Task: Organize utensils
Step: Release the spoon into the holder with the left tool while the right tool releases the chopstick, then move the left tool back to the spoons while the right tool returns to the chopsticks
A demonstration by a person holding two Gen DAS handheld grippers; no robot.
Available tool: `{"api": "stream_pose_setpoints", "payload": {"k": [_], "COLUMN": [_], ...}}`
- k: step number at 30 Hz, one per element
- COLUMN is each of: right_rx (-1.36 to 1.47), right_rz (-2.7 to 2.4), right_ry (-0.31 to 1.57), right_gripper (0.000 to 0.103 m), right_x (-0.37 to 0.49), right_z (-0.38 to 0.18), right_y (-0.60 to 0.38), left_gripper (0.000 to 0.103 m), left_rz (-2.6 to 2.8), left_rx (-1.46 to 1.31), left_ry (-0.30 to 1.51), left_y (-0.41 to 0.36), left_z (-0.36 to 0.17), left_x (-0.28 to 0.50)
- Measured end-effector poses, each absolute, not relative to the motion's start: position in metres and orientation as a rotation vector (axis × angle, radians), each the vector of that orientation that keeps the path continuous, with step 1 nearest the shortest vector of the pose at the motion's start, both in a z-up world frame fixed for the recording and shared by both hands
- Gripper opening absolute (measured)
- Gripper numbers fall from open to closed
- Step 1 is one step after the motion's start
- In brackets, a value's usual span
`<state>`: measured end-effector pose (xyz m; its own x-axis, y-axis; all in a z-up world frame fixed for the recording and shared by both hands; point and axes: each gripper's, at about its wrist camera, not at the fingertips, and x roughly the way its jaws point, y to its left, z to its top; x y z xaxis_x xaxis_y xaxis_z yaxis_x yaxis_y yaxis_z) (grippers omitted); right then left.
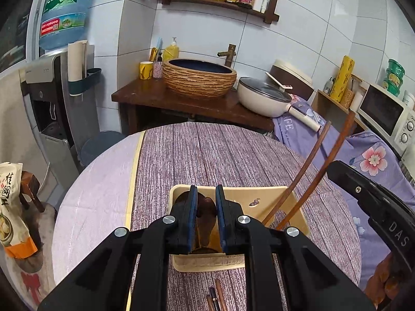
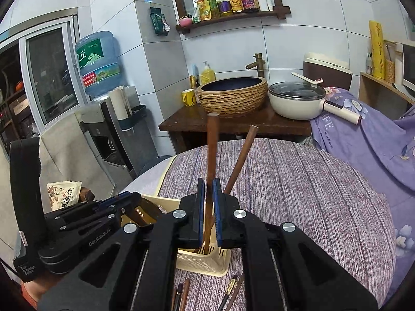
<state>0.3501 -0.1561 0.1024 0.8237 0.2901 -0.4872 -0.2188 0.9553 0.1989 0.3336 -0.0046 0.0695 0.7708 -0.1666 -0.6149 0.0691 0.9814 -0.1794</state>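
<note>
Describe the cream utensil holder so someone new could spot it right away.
Start at the round table with the purple striped cloth. Near its front edge stands a cream plastic utensil holder. Unlike the loose chopsticks lying in front, it is a slotted box with two brown chopsticks upright inside.

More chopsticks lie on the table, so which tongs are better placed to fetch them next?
Probably the right tongs: their chopstick already stands in the holder, needing only release, and loose chopsticks lie just below them. The left tongs are shut on a dark wooden utensil.
</note>
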Motion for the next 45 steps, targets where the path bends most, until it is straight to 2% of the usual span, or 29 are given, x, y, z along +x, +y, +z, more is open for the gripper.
{"api": "stream_pose_setpoints", "payload": {"k": [5,6,8,9,10,13,15,21,24,35,41,45], "right_rx": [0.15,0.149,0.149,0.152,0.161,0.163,0.153,0.102,0.09,0.054,0.053,0.05], "right_rz": [0.252,0.244,0.242,0.237,0.231,0.223,0.219,0.235,0.258,0.254,0.24,0.234], "right_ry": [0.531,0.533,0.534,0.531,0.521,0.498,0.491,0.506,0.548,0.717,0.787,0.841], "right_gripper": [0.009,0.013,0.029,0.04,0.042,0.043,0.048,0.056,0.057,0.057,0.057,0.049], "right_x": [0.348,0.348,0.345,0.344,0.341,0.33,0.32,0.29,0.278,0.256,0.251,0.251], "right_z": [0.098,0.096,0.093,0.093,0.093,0.093,0.091,0.074,0.056,-0.017,-0.05,-0.07], "right_y": [-0.16,-0.161,-0.164,-0.165,-0.168,-0.175,-0.18,-0.188,-0.19,-0.189,-0.182,-0.179], "left_gripper": [0.015,0.017,0.023,0.027,0.029,0.045,0.064,0.084,0.087,0.087,0.083,0.082], "left_rz": [-0.14,-0.138,-0.133,-0.135,-0.137,-0.14,-0.128,-0.137,-0.146,-0.123,-0.123,-0.119], "left_rx": [-0.156,-0.152,-0.145,-0.149,-0.154,-0.16,-0.151,-0.128,-0.139,-0.069,-0.047,-0.02], "left_ry": [0.671,0.666,0.651,0.639,0.63,0.588,0.552,0.539,0.552,0.703,0.778,0.813], "left_y": [-0.004,-0.004,-0.003,-0.001,-0.001,0.003,0.005,0.009,0.012,0.012,0.009,0.006], "left_z": [0.067,0.068,0.07,0.073,0.075,0.081,0.084,0.073,0.06,-0.008,-0.04,-0.055], "left_x": [0.33,0.329,0.325,0.322,0.319,0.304,0.291,0.255,0.239,0.205,0.193,0.186]}}
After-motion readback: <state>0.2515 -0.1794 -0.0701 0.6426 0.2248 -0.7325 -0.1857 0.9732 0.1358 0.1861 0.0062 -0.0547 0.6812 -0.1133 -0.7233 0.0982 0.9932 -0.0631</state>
